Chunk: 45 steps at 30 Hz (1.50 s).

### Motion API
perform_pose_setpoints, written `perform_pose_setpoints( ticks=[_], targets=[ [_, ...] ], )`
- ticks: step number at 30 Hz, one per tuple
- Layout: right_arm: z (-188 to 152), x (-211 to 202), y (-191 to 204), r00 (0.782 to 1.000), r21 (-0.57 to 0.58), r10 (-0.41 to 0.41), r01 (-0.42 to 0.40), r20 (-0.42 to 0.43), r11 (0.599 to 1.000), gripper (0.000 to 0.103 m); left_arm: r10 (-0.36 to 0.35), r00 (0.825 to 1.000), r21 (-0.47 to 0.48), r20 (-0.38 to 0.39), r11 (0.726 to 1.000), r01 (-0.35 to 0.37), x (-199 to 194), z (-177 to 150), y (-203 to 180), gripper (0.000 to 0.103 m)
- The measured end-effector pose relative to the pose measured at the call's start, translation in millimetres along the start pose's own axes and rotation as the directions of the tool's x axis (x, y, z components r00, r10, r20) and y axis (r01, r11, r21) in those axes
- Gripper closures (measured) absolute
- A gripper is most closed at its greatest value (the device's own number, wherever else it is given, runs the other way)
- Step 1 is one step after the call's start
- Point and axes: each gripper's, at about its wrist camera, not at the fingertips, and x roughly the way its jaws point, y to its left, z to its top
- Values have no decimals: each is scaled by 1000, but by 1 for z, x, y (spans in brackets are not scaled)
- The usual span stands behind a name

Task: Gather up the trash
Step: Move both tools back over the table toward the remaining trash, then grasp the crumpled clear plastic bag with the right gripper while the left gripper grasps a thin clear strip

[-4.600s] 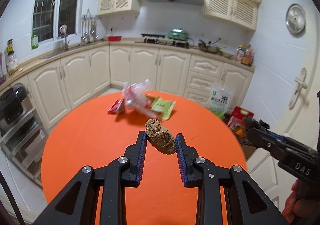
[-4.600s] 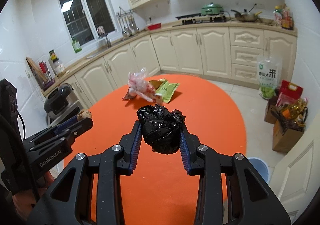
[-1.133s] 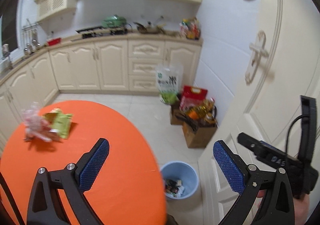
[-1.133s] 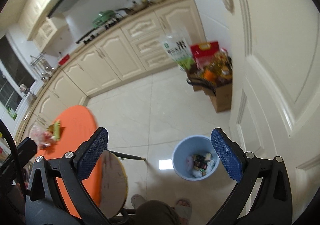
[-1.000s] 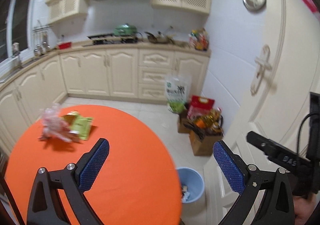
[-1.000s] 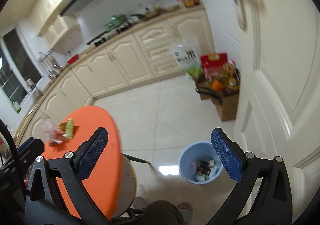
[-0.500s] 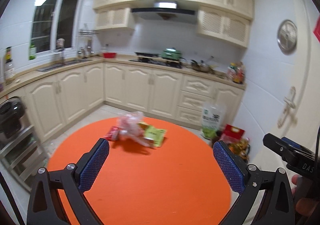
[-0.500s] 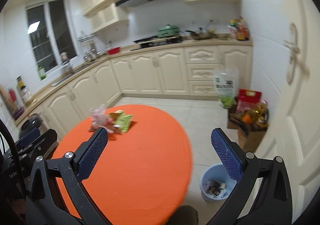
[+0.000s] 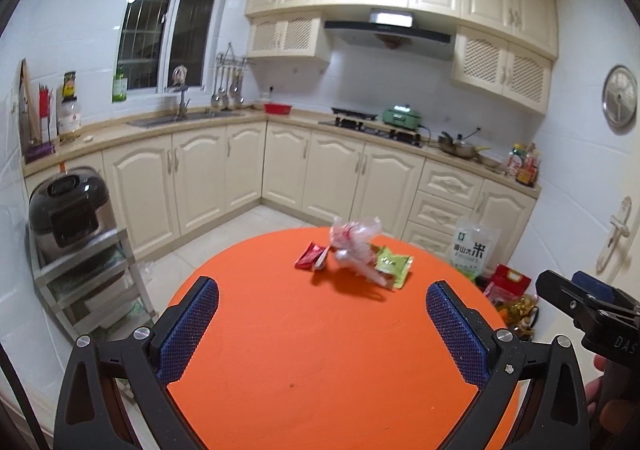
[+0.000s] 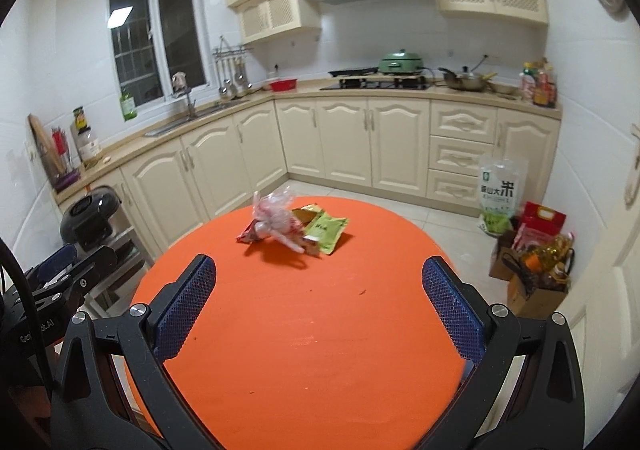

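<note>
Both tools wide, empty: left tool (image 9: 318,324), right tool (image 10: 318,304). Crumpled clear bag (image 10: 276,220) overlaps green packet (image 10: 326,230) on bench (image 10: 312,330); pinching one risks dragging the other off

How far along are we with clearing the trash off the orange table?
Near side of the orange table is bare. Nothing in hand: left hand-held gripper and right hand-held gripper are both open and empty. Left: the clear crumpled bag, green packet and red wrapper clustered at the far side.
</note>
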Motion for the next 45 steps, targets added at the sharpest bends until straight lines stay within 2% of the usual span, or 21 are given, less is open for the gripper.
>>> perform_pose_setpoints(
  ticks=[7, 11, 16, 21, 26, 32, 33, 35, 41, 43, 45],
  targets=[
    [-2, 48, 0, 996, -15, 23, -25, -82, 1000, 0, 20, 997, -30, -75, 999, -23, 39, 8, 3, 1],
    [-2, 86, 1, 989, -20, 39, -42, -140, 999, 0, 34, 993, -29, -113, 999, -37, 74, 26, 8, 1],
    [-1, 143, 4, 977, -24, 56, -63, -206, 998, 0, 55, 982, -20, -179, 998, -59, 164, 82, 9, 1],
    [6, 198, 11, 965, -20, 76, -83, -253, 996, 0, 75, 970, 9, -231, 997, -75, 238, 121, 7, 1],
    [24, 255, 21, 950, -28, 107, -120, -292, 992, 0, 86, 953, 36, -290, 996, -79, 319, 154, 9, 1],
    [30, 315, 33, 918, -31, 160, -184, -362, 982, 0, 59, 935, 23, -349, 998, -54, 400, 184, 18, 1],
    [29, 323, 33, 913, -33, 162, -188, -375, 982, 4, 55, 933, 18, -355, 999, -52, 410, 188, 22, 1],
    [27, 332, 31, 898, -16, 198, -222, -394, 975, 25, 53, 930, 16, -363, 999, -50, 432, 200, 24, 1],
    [32, 325, 15, 894, 21, 270, -281, -357, 959, 44, 39, 931, 23, -364, 999, -33, 472, 219, 30, 1],
    [34, 321, 8, 886, 56, 311, -311, -344, 949, 61, 26, 932, 25, -363, 1000, -18, 471, 212, 31, 1],
    [36, 319, 0, 881, 92, 337, -325, -331, 941, 62, 15, 931, 29, -364, 1000, -5, 472, 209, 27, 1]
  ],
)
